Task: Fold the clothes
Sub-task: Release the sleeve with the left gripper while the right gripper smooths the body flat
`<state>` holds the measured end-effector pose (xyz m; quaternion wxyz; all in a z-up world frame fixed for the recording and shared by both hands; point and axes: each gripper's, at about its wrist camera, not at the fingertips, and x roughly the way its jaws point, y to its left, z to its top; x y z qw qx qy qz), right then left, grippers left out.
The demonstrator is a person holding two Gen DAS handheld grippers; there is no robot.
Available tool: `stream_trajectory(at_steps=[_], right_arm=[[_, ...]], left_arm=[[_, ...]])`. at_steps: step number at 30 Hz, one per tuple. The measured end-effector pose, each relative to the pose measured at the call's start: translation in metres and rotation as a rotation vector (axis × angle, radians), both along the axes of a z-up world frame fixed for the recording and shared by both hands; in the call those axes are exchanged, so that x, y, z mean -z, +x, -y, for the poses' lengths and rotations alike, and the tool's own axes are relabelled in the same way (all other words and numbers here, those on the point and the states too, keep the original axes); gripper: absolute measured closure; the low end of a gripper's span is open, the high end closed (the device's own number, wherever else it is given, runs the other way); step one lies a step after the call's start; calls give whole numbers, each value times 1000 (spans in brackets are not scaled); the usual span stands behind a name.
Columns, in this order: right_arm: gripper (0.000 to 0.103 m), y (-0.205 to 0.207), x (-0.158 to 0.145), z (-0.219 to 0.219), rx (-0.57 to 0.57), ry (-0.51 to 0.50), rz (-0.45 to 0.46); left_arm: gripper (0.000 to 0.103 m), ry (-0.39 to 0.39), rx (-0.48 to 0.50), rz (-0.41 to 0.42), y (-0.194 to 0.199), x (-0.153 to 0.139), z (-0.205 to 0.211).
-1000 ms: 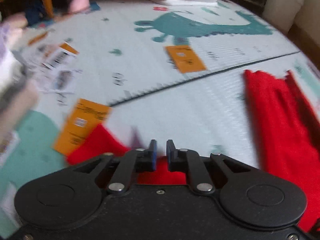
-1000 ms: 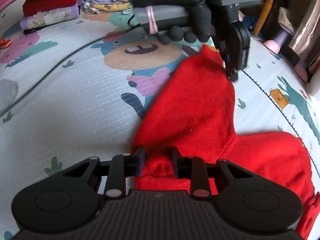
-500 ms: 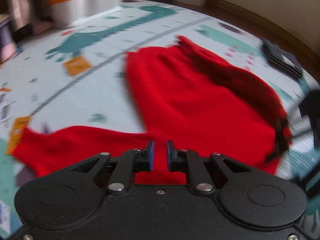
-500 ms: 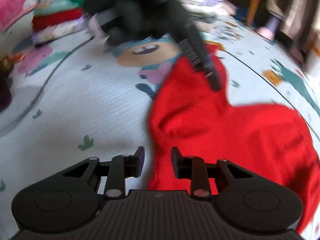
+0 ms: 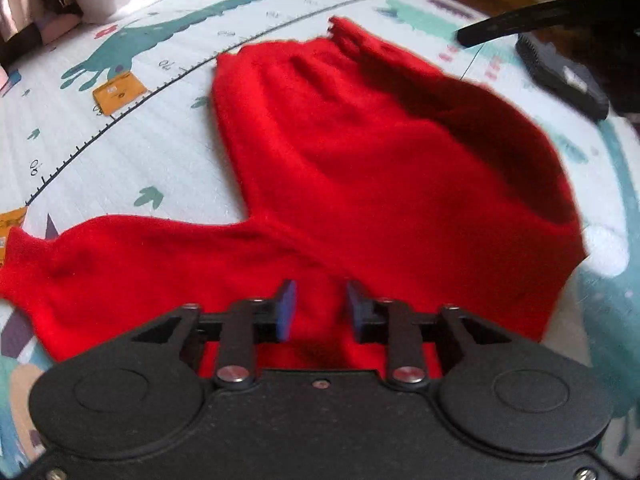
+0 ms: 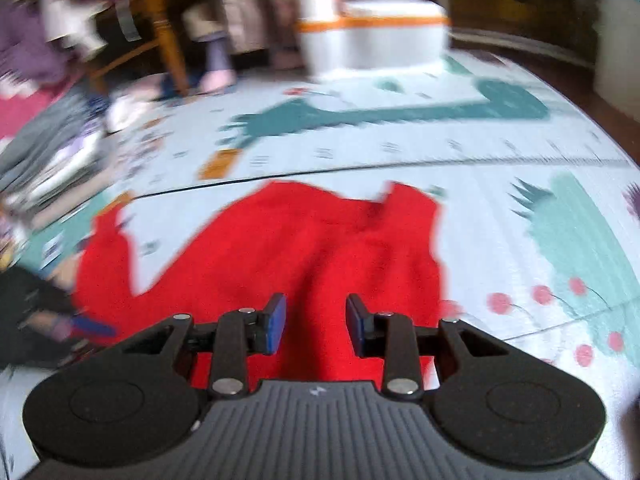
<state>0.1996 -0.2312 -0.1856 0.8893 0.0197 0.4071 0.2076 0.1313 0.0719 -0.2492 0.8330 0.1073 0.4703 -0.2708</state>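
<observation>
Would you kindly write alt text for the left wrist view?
A red garment lies spread on a patterned play mat, one sleeve stretching left. The left gripper sits low in the frame, jaws apart over the cloth, having just opened.

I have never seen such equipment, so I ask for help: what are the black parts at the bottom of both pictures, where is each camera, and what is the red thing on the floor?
The black parts are two hand-held grippers; a person carries one in each hand. A camera on each looks forward along its two fingers. One picture comes from the left gripper, the other from the right gripper. The red thing is a red garment with long sleeves, lying on a printed play mat. The left jaws have just been opening, the right opening slightly. Both stand apart above the cloth, and neither seems to pinch it.
</observation>
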Motion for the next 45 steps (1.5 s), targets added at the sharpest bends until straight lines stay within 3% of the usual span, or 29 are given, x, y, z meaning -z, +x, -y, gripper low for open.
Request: stream_trajectory(at_steps=[2, 10, 21, 25, 30, 37, 45], right_arm=[[69, 23, 14, 14, 65, -4, -27], [69, 91, 54, 17, 118, -97, -77], [69, 116, 65, 13, 128, -91, -98], [70, 117, 69, 12, 135, -84, -100], [95, 111, 68, 5, 103, -91, -80], [98, 95, 49, 16, 140, -91, -15], [98, 56, 19, 80, 285, -49, 26]], left_arm=[[62, 4, 10, -2, -6, -6, 0], [61, 17, 6, -32, -3, 6, 4], [60, 6, 14, -30, -8, 4, 3], [60, 3, 17, -29, -8, 4, 2], [59, 1, 21, -27, -8, 4, 1], [59, 0, 26, -25, -7, 5, 1], [58, 2, 32, -23, -7, 5, 2]])
